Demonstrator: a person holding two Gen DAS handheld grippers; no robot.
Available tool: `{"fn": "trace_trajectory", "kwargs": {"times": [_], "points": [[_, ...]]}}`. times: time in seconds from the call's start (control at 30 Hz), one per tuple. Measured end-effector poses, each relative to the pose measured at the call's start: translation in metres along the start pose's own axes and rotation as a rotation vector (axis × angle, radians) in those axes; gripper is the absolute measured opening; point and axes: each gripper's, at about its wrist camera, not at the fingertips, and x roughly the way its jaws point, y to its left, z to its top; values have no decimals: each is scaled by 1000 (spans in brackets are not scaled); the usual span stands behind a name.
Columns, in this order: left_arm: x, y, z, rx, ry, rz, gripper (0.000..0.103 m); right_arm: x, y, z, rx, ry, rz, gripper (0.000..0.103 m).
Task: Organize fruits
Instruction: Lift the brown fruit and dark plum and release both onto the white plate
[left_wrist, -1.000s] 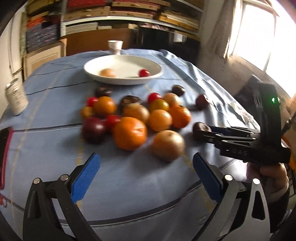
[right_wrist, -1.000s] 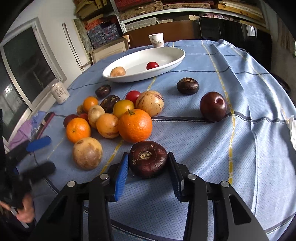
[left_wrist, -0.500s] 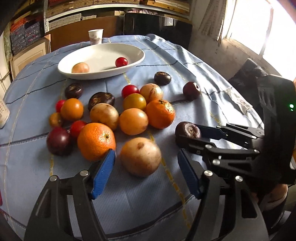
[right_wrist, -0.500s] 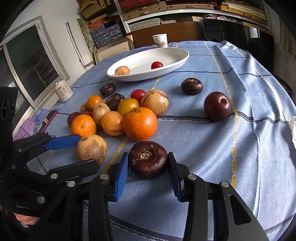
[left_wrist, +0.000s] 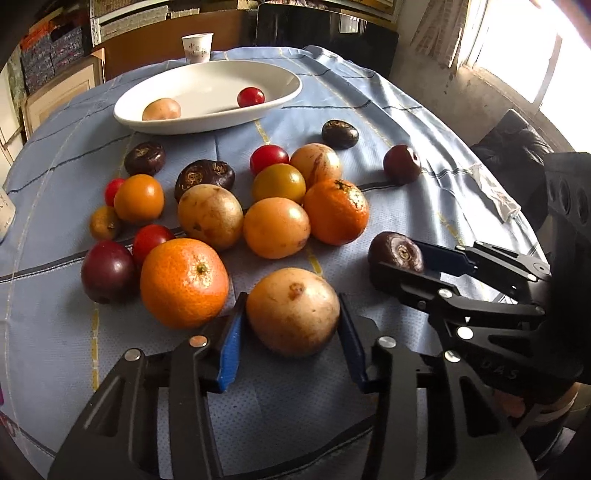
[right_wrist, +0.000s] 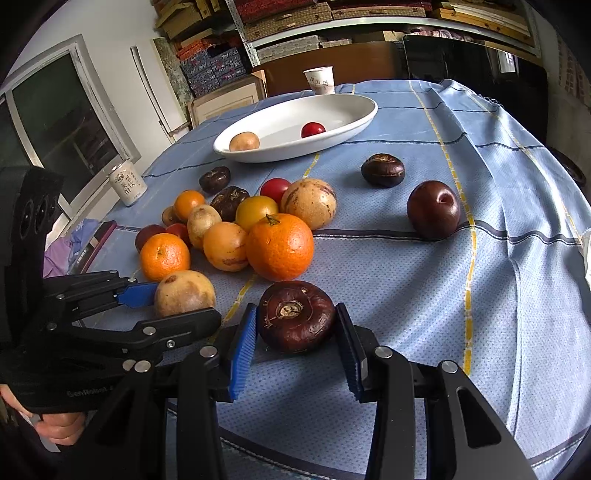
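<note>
While both tongs tilt down at the table (left_wrist: 369, 99), the left tongs (left_wrist: 291, 328) have just been closing on a tan fruit (left_wrist: 293, 312); the right tongs (right_wrist: 295, 332) grip a dark brown fruit (right_wrist: 295, 315), both fruits resting at the near edge.

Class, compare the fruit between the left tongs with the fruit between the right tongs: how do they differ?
The tan fruit is pale and rounded; the dark brown fruit is flattened, with a stem scar on top. The left tongs have just been closing; the right tongs grip. Both fruits rest on the tablecloth.
</note>
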Motion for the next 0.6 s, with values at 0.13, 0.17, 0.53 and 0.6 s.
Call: {"fn": "trace_trajectory", "kwargs": {"times": [0.13, 0.17, 0.53, 0.6], "points": [[-6, 8, -2, -38, -12, -49, 45, 1, 1, 0, -2, 1, -3, 42], [-8, 11, -4, -47, -15, -67, 45, 1, 1, 0, -5, 2, -6, 42], [-46, 52, 14, -86, -91, -213, 45, -12, 18, 21, -82, -11, -6, 42], [-52, 67, 35, -86, -117, -170, 45, -20, 25, 45, -124, -68, -23, 42]]}}
